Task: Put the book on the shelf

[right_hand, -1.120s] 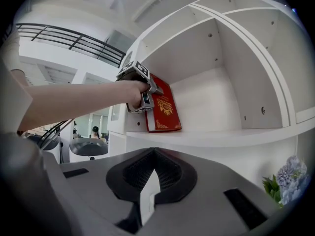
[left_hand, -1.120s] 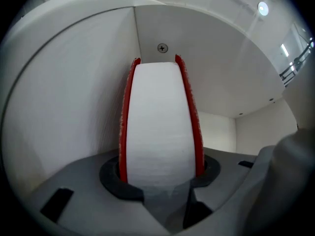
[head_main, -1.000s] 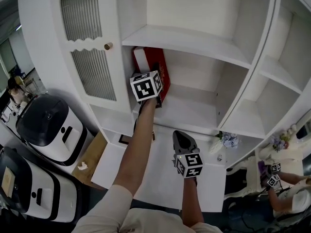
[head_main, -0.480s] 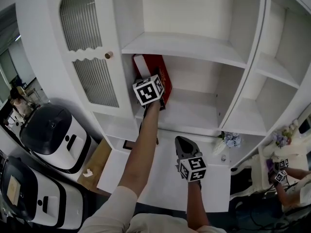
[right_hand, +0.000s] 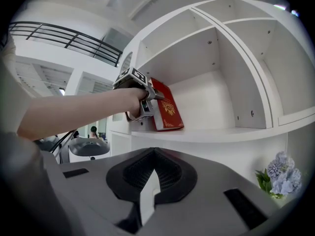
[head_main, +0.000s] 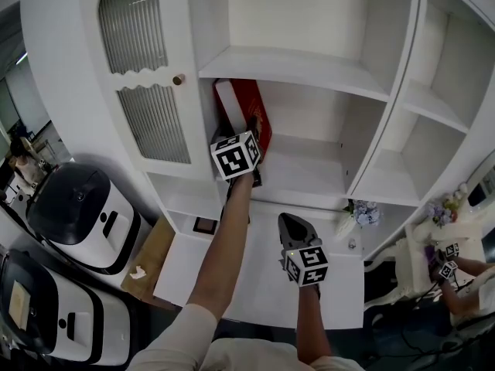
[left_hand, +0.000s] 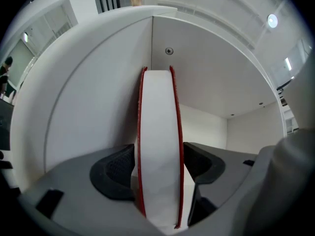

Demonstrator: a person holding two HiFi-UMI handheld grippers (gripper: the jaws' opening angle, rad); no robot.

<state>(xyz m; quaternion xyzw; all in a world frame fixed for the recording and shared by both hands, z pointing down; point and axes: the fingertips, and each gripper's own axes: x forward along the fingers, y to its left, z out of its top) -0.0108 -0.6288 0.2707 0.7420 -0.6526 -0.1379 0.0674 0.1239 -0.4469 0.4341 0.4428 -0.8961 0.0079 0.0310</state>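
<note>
Leaning against the shelf (head_main: pixel 309 178) wall, the book (head_main: pixel 249 113) stands unaided, so the left gripper (left_hand: pixel 157 163) has just been spreading its jaws around it; the right gripper (right_hand: pixel 152 178) idles closed

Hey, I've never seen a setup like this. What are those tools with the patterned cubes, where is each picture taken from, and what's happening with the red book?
A person holds a two-jaw hand tool in each hand; the marker cubes are parts of those tools. One picture comes from a camera on the person's head, looking down; the other two from cameras riding on each tool. The left gripper has just been opening its jaws, with the red book between them, standing on the white shelf. The right gripper is shut and empty.
</note>
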